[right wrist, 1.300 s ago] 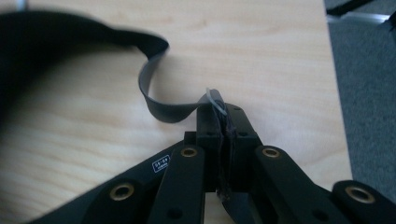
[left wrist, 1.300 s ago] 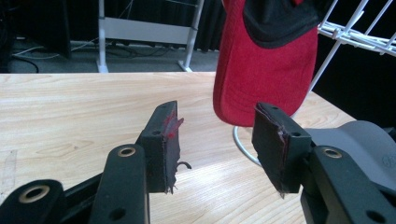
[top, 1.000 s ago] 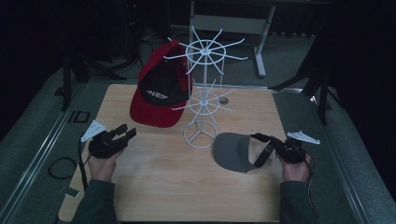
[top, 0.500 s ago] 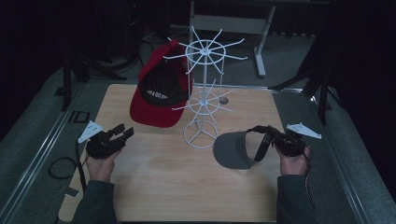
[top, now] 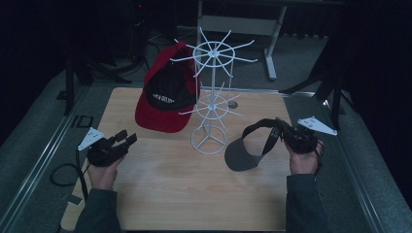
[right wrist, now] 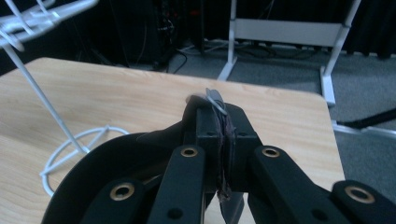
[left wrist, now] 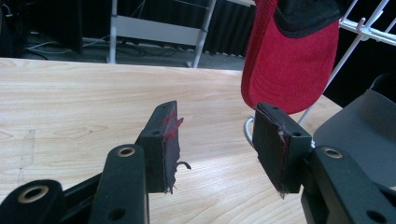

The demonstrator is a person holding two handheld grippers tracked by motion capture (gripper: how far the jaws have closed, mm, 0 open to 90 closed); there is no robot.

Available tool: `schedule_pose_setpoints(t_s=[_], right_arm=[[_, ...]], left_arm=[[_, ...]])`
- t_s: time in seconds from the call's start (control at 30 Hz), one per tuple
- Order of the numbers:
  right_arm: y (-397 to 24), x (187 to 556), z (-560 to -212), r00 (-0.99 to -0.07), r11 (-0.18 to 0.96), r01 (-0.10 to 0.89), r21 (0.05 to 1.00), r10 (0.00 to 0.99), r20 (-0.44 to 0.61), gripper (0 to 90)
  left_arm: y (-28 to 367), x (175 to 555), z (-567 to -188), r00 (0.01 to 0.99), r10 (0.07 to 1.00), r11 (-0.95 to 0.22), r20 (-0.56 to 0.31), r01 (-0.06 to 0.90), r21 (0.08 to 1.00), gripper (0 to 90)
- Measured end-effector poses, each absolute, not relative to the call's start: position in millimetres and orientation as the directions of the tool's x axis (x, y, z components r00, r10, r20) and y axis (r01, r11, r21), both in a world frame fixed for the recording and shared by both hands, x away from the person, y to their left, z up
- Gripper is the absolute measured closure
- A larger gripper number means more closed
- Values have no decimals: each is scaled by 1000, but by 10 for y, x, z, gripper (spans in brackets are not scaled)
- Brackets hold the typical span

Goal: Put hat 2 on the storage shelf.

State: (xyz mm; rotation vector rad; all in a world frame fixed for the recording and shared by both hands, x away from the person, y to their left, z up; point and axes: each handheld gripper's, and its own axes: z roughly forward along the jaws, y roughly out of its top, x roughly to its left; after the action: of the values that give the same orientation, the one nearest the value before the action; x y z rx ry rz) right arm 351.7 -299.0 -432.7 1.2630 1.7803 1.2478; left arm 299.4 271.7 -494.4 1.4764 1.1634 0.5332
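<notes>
A white wire rack (top: 210, 97) stands mid-table, and a red and black cap (top: 165, 97) hangs on its left side. My right gripper (top: 281, 132) is shut on the black strap of a dark visor (top: 243, 153), whose grey brim rests on the wood just right of the rack's base. From the right gripper view the jaws (right wrist: 223, 130) press together on that strap, with the visor (right wrist: 107, 163) curving left below them. My left gripper (top: 127, 137) stands open near the left edge; its own view (left wrist: 217, 126) has nothing between the pads, and the red cap (left wrist: 289, 70) hangs beyond.
The wooden table (top: 170, 194) has bare room across its front half. The rack's ring base (top: 209, 141) sits between the two hands. Grey carpet and dark stands surround the table, and a cable loop (top: 60, 174) lies off its left edge.
My right gripper has risen a little and moved away from me, lifting the visor's strap while the brim stays down. The left gripper has held still.
</notes>
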Motion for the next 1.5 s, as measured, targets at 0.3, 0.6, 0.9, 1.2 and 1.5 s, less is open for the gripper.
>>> schedule_pose_setpoints(t_s=[0.3,0.6,0.9,1.2,1.5], right_arm=[[-2920,3522,-4122,-373,111,308,945,928,13,866],[-2897,3520,-3945,-381,113,276,955,924,1,865],[-2877,3508,-3818,-388,118,256,960,921,-10,865],[-2895,3499,-3771,-391,98,246,964,921,6,865],[-2952,3581,-3743,-430,11,268,963,896,109,865]], left_arm=[[2698,3004,-4974,411,871,110,-270,372,922,516],[2716,3001,-4970,408,871,116,-273,369,922,516],[2719,3002,-4970,405,873,116,-271,367,923,516],[2719,3007,-4963,407,872,118,-273,367,923,516],[2720,3011,-4960,410,873,109,-266,366,924,516]])
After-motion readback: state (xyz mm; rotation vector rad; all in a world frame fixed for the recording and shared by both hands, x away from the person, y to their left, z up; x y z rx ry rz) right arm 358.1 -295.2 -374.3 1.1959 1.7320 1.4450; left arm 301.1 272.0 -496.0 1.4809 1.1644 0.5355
